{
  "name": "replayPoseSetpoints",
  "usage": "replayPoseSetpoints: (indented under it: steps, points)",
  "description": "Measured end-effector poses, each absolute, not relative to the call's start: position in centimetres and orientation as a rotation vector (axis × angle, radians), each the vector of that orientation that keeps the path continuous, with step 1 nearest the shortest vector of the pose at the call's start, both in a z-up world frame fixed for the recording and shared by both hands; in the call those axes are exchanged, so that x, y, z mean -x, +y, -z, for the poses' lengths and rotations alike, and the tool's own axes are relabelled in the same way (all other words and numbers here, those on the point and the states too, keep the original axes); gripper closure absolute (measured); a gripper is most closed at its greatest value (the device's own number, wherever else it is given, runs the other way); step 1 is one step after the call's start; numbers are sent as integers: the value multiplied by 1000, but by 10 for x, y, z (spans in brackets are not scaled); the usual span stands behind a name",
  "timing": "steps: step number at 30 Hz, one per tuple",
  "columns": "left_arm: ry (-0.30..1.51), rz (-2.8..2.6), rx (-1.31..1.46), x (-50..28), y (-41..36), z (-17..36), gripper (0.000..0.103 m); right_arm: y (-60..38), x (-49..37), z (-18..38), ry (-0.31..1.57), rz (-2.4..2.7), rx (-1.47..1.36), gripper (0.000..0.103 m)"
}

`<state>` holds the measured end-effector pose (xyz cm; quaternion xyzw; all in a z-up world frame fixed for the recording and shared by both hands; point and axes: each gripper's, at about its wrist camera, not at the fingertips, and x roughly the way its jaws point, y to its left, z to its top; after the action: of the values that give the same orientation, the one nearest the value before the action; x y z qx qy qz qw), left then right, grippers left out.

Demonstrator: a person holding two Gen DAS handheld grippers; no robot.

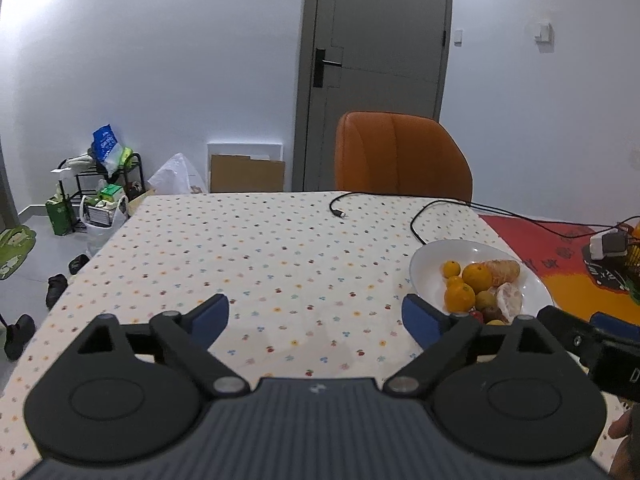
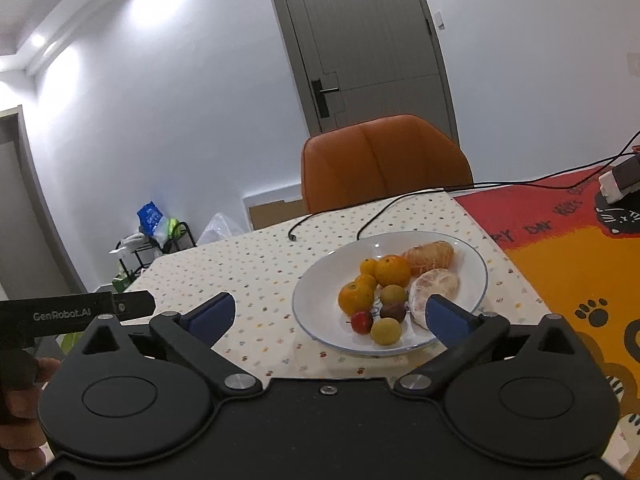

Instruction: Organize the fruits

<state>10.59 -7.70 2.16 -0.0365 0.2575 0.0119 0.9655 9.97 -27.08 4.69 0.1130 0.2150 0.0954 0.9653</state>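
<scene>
Both grippers hover above the dotted worktop [image 1: 256, 248] with fingers spread apart, holding nothing; left gripper [image 1: 316, 316] beside the white plate [image 2: 476, 264]; right gripper [image 2: 330, 316] facing it (fruits [image 2: 376, 292] piled inside, one peeled).

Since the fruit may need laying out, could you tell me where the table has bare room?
The dotted tablecloth is bare left of the white plate, from the black cables at the far edge to the left gripper. It is crowded inside the plate and around the charger on the red mat.
</scene>
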Motion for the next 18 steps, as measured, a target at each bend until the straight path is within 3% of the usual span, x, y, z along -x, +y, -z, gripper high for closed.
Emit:
replayPoseSetpoints:
  steps: [18]
  points:
    - [447,-99,32,-40,-62,-49,3,-269,-62,-57,469,-219,-217,0]
